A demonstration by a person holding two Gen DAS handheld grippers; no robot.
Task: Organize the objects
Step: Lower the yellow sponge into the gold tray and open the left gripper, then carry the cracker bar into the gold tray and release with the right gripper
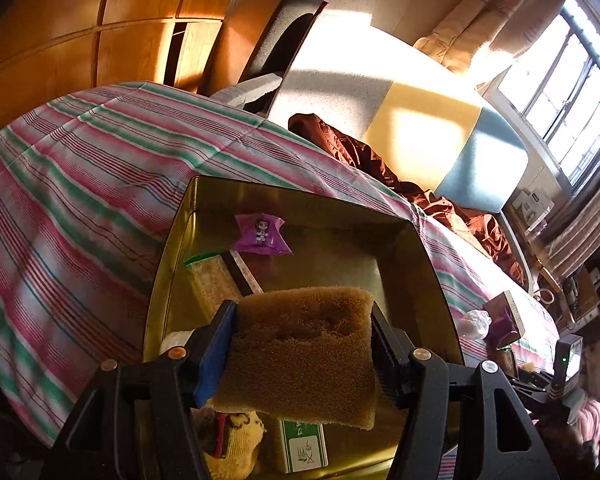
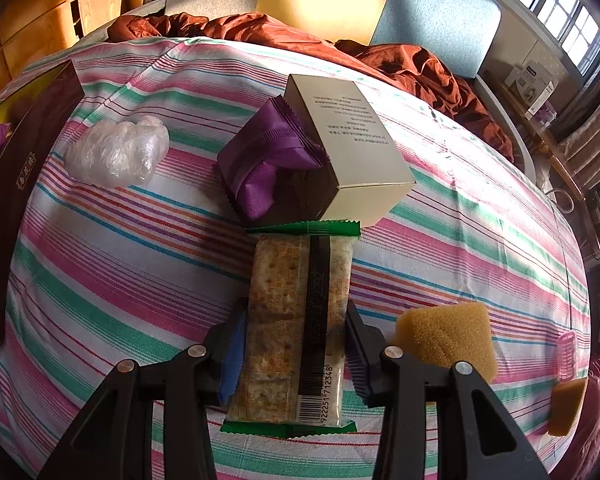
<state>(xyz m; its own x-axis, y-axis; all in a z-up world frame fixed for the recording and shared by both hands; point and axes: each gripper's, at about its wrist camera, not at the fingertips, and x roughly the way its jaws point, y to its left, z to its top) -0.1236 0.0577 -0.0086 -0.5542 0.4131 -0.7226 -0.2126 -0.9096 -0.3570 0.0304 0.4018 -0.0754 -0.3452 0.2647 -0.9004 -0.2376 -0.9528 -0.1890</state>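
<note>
1. Brown sponge (image 1: 300, 344): clamped across its width between the two pads of the left gripper (image 1: 303, 354) and carried above the open gold tin (image 1: 172, 240). Its lower edge hangs free over the tin's contents, which suggests it is about to be dropped there.
2. Gold tin: stands on the striped cloth (image 1: 80, 184) with its mouth up. It already holds a purple sachet (image 1: 262, 234), a cracker packet (image 1: 216, 276), a green-and-white box (image 1: 302, 446) and a yellow soft toy (image 1: 234, 444). The far right part of its floor looks bare, the likeliest room for the sponge.
3. Tin walls: the raised rim bounds the drop on all sides, so the sponge probably has to clear the near edge before release.
4. Right gripper (image 2: 294, 354): its pads sit against the long sides of a second cracker packet (image 2: 296, 332), which lies flat on the cloth. The jaws appear closed on it, gripped across the narrow width with both green ends left free.
5. Far neighbours: a grey carton (image 2: 348, 144) and purple packets (image 2: 268, 160) lie just beyond the packet's far end, a crumpled plastic bag (image 2: 116, 152) further left.
6. Right side: another sponge (image 2: 448, 340) lies just beside the right finger; a pink roller (image 2: 567, 354) and a sponge slice (image 2: 566, 410) lie near the cloth's right edge.
7. Open room: bare striped cloth to the left of the held packet offers the clearest path.
</note>
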